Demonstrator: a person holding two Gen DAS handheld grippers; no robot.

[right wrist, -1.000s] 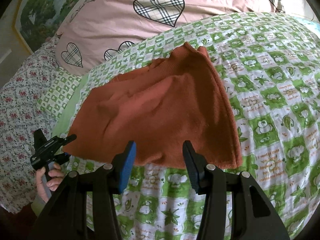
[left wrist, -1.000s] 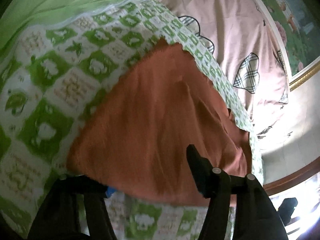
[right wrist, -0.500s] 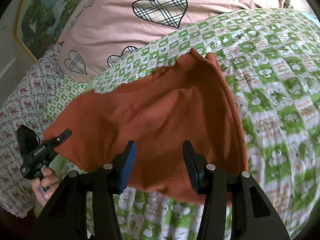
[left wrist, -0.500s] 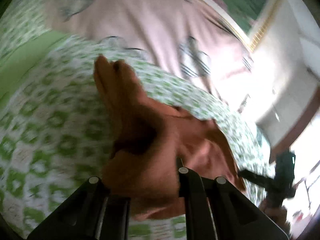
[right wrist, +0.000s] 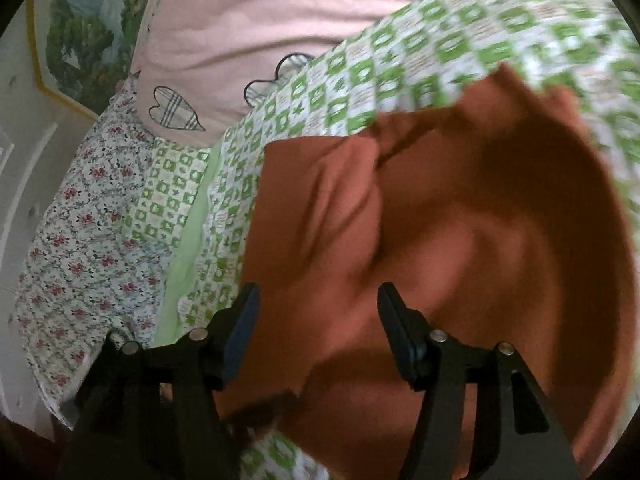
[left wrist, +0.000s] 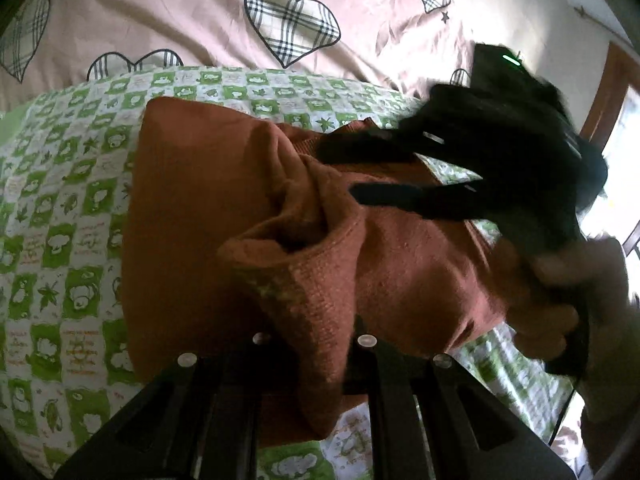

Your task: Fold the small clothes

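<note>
Left wrist view: close above the rust garment (left wrist: 192, 208), facing the pink pillow (left wrist: 168, 12), with the right gripper (left wrist: 352, 172) entering from the right. Right wrist view: close over the same garment (right wrist: 460, 220), facing that pillow (right wrist: 224, 32). Both views share the checked bedspread (left wrist: 60, 208).

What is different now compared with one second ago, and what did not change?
The left gripper, open over the flat rust-coloured garment a second ago, has shut on its edge and carried it over the rest, starting a fold. The right gripper has moved in over the garment; its jaws have just been opening, gripping nothing. The green checked blanket and pink heart-print bedding stayed put.
</note>
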